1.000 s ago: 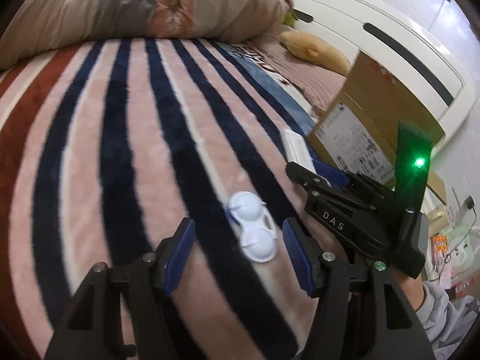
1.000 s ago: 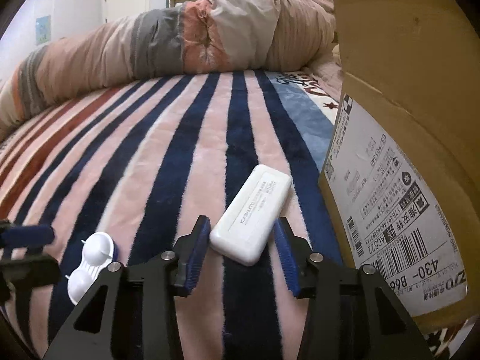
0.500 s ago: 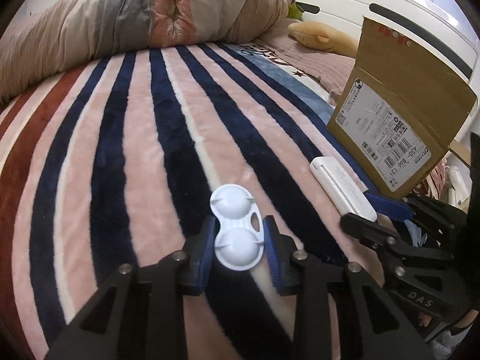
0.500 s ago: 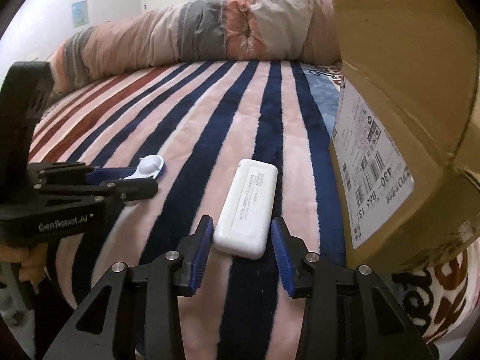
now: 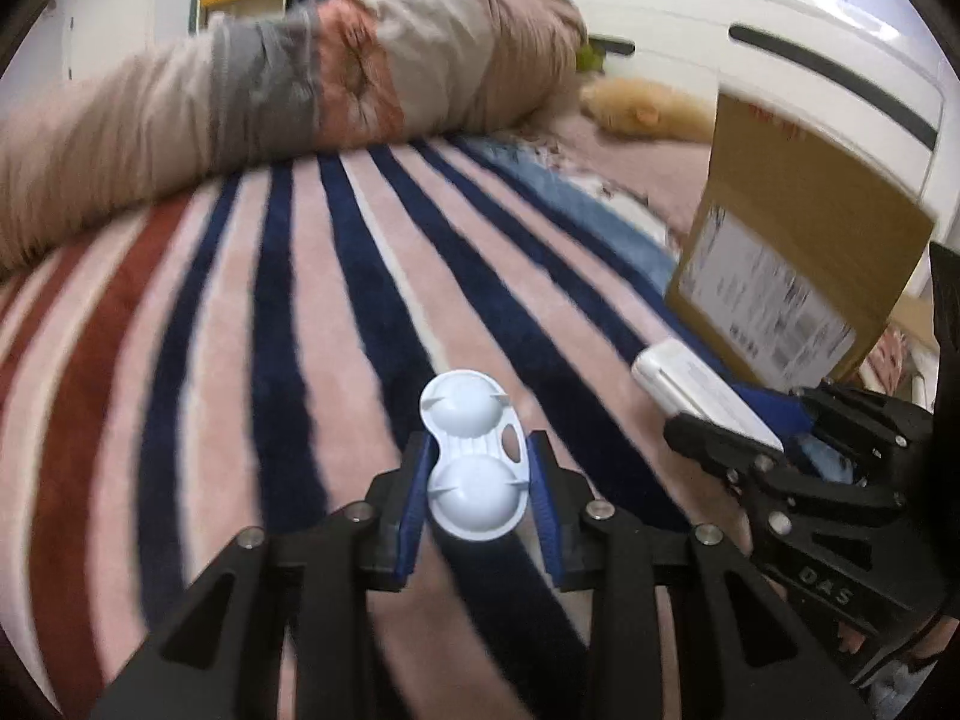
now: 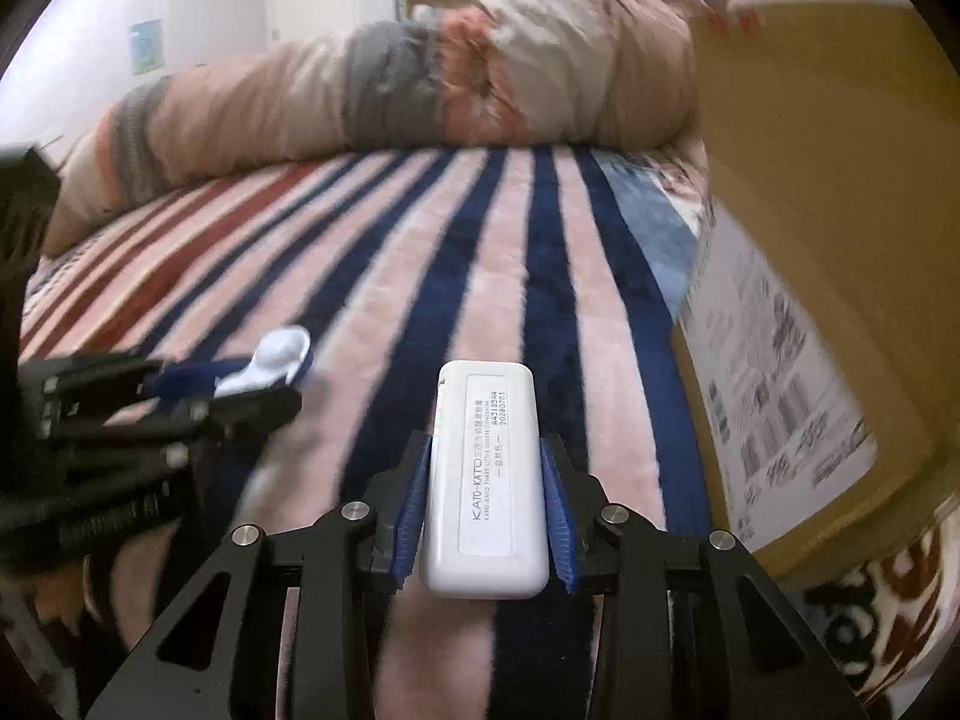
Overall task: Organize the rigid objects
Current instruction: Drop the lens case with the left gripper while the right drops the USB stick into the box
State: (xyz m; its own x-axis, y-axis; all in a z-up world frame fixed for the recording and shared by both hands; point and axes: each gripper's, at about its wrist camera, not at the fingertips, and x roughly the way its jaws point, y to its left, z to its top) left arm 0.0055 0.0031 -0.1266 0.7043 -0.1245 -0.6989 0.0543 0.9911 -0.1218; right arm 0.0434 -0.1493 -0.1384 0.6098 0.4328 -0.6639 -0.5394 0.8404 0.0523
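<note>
My left gripper [image 5: 478, 474] is shut on a white double-domed contact lens case [image 5: 471, 462] and holds it above the striped blanket [image 5: 288, 324]. My right gripper [image 6: 487, 480] is shut on a white rectangular box [image 6: 487, 480] printed KATO-KATO, also lifted off the blanket. In the left wrist view the right gripper [image 5: 744, 432] with the white box [image 5: 702, 396] is at the right. In the right wrist view the left gripper [image 6: 240, 390] with the lens case [image 6: 270, 360] is at the left.
An open cardboard box [image 5: 798, 276] with a shipping label stands at the right on the bed; it also shows in the right wrist view [image 6: 822, 252]. A rolled duvet [image 5: 270, 90] lies across the far side. A white headboard [image 5: 750, 48] is behind the box.
Both grippers closed on their objects, the left on the lens case and the right on the white box, and lifted them off the blanket. The views are blurred from motion.
</note>
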